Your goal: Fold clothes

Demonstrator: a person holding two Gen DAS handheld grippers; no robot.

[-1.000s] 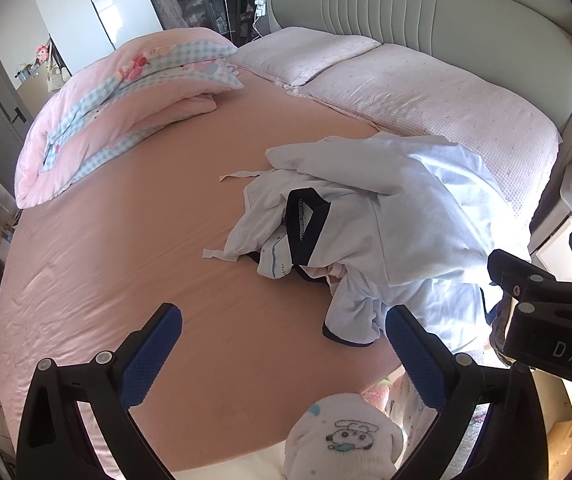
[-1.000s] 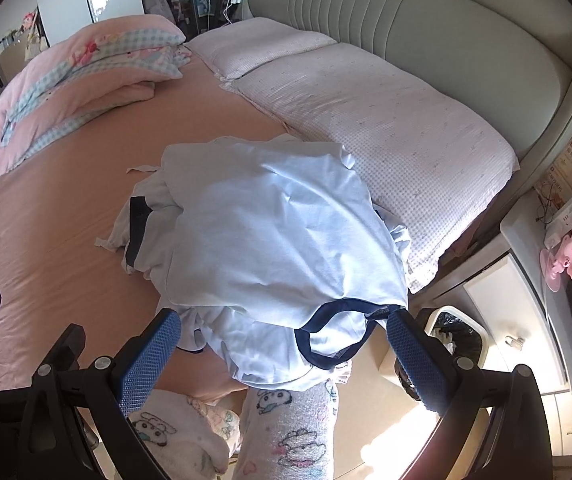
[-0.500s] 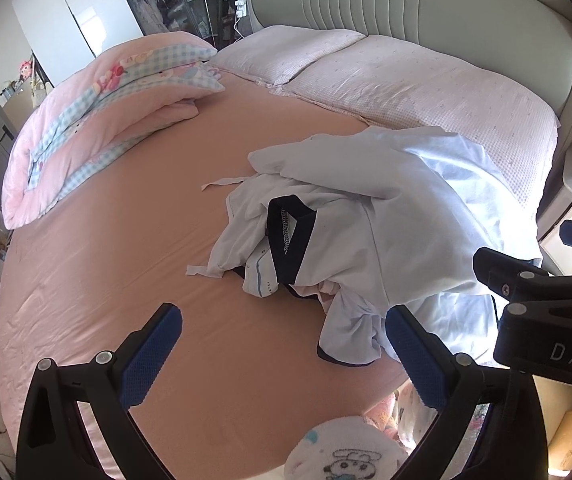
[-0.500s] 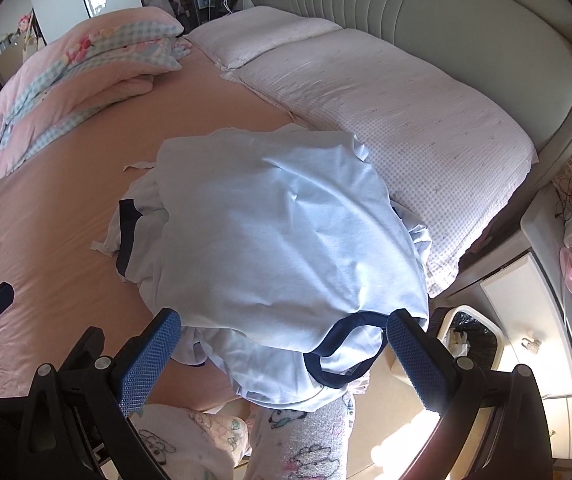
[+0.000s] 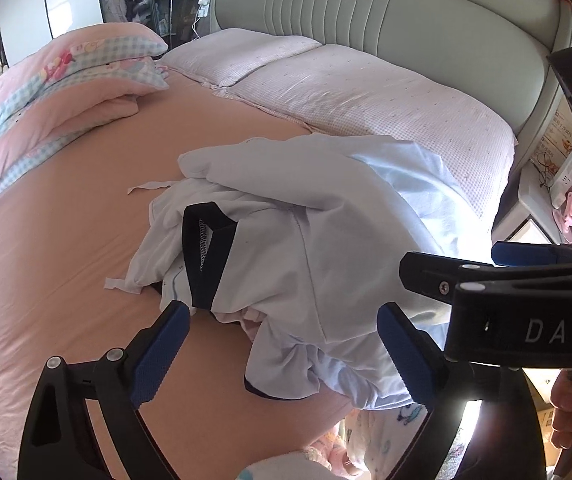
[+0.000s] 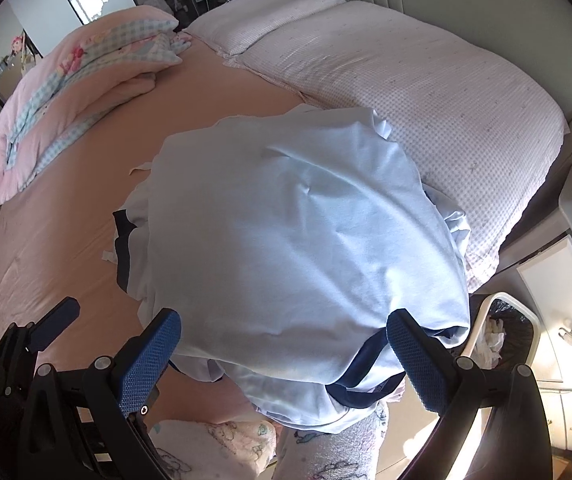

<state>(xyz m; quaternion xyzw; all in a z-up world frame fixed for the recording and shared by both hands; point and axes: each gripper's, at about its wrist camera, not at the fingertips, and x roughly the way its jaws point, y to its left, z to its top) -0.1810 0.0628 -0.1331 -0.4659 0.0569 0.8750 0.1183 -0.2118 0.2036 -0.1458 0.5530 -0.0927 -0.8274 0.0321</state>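
Light blue clothes [image 5: 306,248] lie in a crumpled heap at the near right edge of the pink bed [image 5: 66,240], one navy-trimmed hem [image 6: 360,384] hanging over the side, nothing folded flat or stacked in view. Left gripper [image 5: 282,354] and right gripper [image 6: 286,356] both spread apart, empty, hovering near the pile. Folding looks wholly outstanding

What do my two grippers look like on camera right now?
Both are black angular frames with silver screws. The left gripper and right gripper carry blue textured pads. White letters "DAS" mark the right gripper's body in the left wrist view.
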